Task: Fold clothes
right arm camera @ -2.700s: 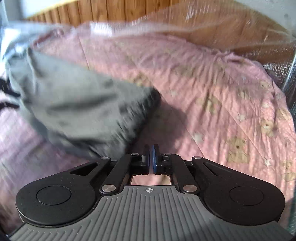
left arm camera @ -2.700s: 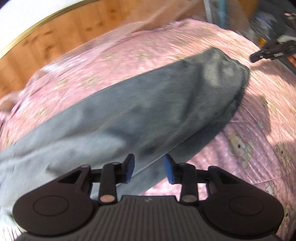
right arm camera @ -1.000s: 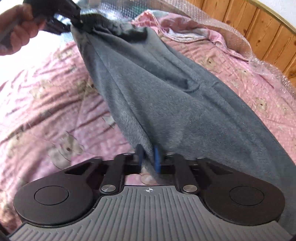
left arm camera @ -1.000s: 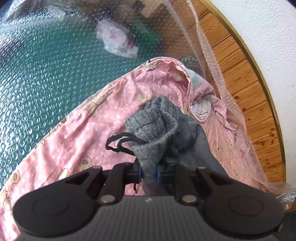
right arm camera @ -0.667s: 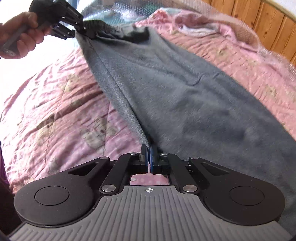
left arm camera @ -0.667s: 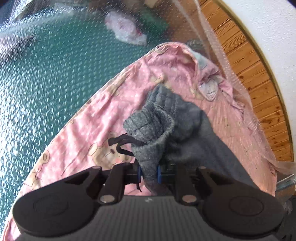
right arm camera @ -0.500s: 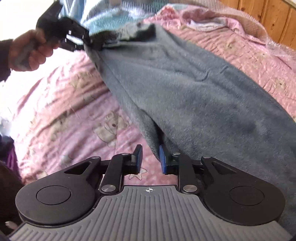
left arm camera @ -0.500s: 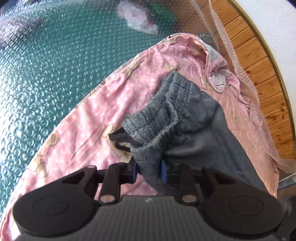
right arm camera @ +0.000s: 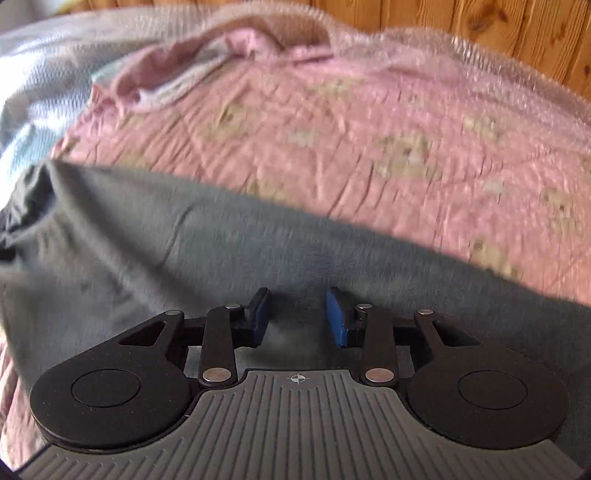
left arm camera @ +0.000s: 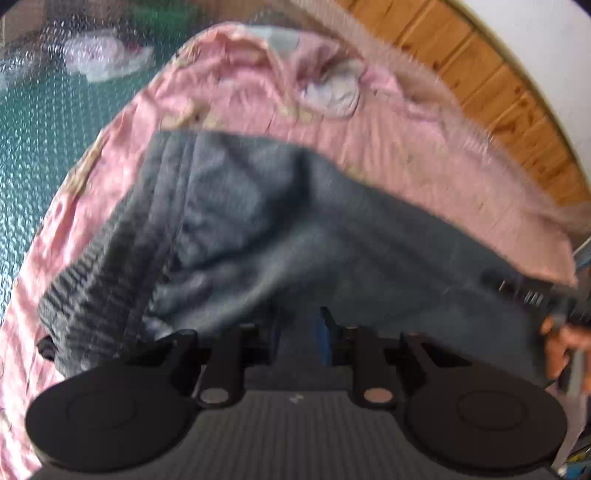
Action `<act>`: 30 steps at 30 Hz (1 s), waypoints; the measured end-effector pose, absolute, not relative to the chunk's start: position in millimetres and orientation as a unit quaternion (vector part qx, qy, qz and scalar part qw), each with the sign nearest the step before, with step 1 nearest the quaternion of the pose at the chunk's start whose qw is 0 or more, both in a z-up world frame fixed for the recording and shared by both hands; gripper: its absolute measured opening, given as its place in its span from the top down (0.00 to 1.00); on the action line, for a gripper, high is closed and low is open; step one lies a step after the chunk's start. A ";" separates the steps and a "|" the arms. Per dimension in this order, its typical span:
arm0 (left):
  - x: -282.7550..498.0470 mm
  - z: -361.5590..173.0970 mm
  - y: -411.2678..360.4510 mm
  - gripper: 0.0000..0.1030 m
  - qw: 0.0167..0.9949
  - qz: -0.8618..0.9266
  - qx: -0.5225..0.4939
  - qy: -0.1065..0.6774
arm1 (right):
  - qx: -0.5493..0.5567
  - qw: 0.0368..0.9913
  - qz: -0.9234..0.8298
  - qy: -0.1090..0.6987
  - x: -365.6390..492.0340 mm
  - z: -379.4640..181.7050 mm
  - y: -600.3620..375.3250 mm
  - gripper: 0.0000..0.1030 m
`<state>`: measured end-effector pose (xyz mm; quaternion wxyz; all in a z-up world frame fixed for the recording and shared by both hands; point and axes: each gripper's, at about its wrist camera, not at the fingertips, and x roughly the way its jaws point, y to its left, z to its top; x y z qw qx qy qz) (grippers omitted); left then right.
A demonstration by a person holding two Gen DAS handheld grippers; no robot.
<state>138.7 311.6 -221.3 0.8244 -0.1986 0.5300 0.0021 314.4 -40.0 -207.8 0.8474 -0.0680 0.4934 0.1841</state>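
Fingers of my left gripper [left arm camera: 297, 330] stood parted with nothing pinched between the blue pads, poised just over the grey trousers [left arm camera: 280, 236]. Directly ahead of them lay the garment's upper part, and its ribbed waistband [left arm camera: 107, 258] ran along the left of that view, close to the pink bedspread's [left arm camera: 229, 85] edge, beyond which green bubble-textured sheeting [left arm camera: 33, 122] showed. My right gripper [right arm camera: 297, 317] was likewise spread wide and held nothing; grey cloth lay beneath and between its pads, though I could not tell whether they touched it. From there the trousers stretched leftward as one long band across the near part of the bedspread, the waistband end bunched toward the left edge [right arm camera: 31, 192]. Past the grey fabric the pink cover with its bear print lay crinkled up to a rumpled far corner [right arm camera: 177, 74], with clear bubble wrap [right arm camera: 498, 62] along the far edge and wooden panelling [right arm camera: 517, 26] behind it. In the left view, at the right rim, my right hand [left arm camera: 561, 347] showed on its tool by the trouser leg. Both views were blurred.
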 end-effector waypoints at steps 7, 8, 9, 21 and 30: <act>140.7 -213.9 302.5 0.86 0.821 -0.008 -0.155 0.550 | -0.008 0.870 0.107 0.481 351.2 -202.7 -72.7 0.62; 154.2 -214.1 294.2 0.83 0.825 -0.014 -0.142 0.546 | 0.010 0.875 0.119 0.470 340.8 -192.7 -77.6 0.61; 167.7 -214.2 285.9 0.77 0.830 -0.020 -0.129 0.542 | 0.019 0.878 0.137 0.459 324.6 -182.0 -76.8 0.61; 300.0 -207.5 217.3 0.90 0.865 -0.054 -0.033 0.497 | -0.074 0.846 0.227 0.476 136.2 -216.3 6.3 0.54; 251.4 -180.2 203.2 0.77 0.858 -0.116 -0.083 0.493 | 0.010 0.886 0.158 0.437 169.2 -157.8 -112.4 0.37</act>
